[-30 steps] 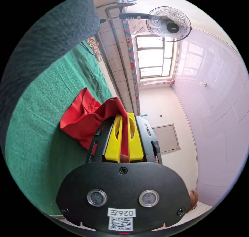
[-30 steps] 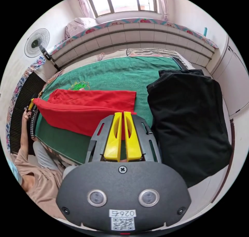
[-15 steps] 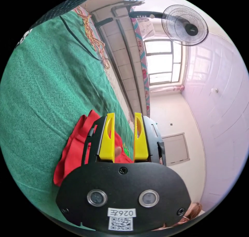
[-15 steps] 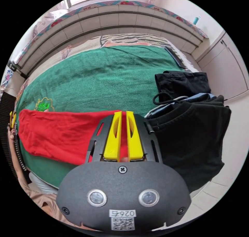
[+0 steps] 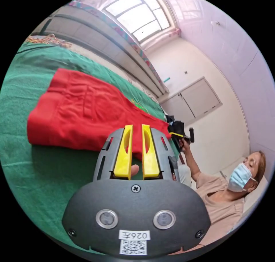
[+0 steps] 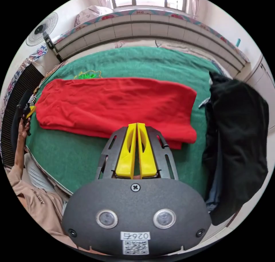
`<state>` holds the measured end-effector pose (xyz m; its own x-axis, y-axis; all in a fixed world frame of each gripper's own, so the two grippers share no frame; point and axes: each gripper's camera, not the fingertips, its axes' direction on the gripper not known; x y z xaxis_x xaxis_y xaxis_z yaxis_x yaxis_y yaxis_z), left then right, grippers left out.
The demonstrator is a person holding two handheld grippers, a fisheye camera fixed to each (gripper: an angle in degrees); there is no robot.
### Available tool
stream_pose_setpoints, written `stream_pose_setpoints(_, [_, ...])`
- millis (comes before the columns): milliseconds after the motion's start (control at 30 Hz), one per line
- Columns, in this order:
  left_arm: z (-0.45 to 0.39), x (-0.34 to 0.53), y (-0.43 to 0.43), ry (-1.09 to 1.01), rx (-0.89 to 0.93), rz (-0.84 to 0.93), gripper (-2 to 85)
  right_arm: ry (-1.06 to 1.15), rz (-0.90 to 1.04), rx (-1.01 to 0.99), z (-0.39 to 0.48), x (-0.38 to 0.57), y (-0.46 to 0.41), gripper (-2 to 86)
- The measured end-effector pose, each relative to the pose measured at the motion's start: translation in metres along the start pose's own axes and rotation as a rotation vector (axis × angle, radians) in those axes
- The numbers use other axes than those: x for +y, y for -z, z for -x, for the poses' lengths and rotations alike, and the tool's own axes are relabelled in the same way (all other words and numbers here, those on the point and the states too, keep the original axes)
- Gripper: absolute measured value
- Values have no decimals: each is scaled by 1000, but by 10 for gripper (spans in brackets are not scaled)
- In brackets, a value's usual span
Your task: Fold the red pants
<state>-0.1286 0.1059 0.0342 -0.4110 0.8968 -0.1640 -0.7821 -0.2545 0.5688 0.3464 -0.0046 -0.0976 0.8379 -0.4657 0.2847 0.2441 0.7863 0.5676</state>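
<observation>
1. Red pants [image 6: 114, 107] are laid flat on the green blanket [image 6: 137, 61], folded lengthwise; the long axis is run left to right across the right gripper view.
2. Left gripper [image 5: 137, 127] is held off the pants' left end, jaws slightly apart, nothing clamped.
3. Right gripper [image 6: 136, 126] is poised over the pants' near edge, jaws nearly together, empty.
4. Dark clothes pile [image 6: 237, 136] is seen just beside the pants' right end; the right gripper is judged nearer that end.

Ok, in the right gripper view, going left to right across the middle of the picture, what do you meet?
Left claw in a hand → red pants lying flat on the green cover → dark clothes pile.
</observation>
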Motion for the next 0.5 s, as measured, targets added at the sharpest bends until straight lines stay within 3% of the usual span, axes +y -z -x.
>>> stream_pose_setpoints(67, [6,9,-32,14,-113,201,4,-71,-50,-108,-34,38,-3,-9])
stream_pose_setpoints(167, [2,23,-22,37,-118,162,-6,-226,-68,-250,-86,79,7,-9])
stream_pose_setpoints(233, [-24,32,-8,-39,-208,122,-9,-253,-61,-178,-94,101,21,-9])
stream_pose_setpoints(333, [-52,45,9,-95,-281,34,-9,-248,-101,-53,-79,133,58,-9])
stream_pose_setpoints(500, [-43,59,30,5,-286,-45,1,-95,-262,-222,-8,165,126,-9])
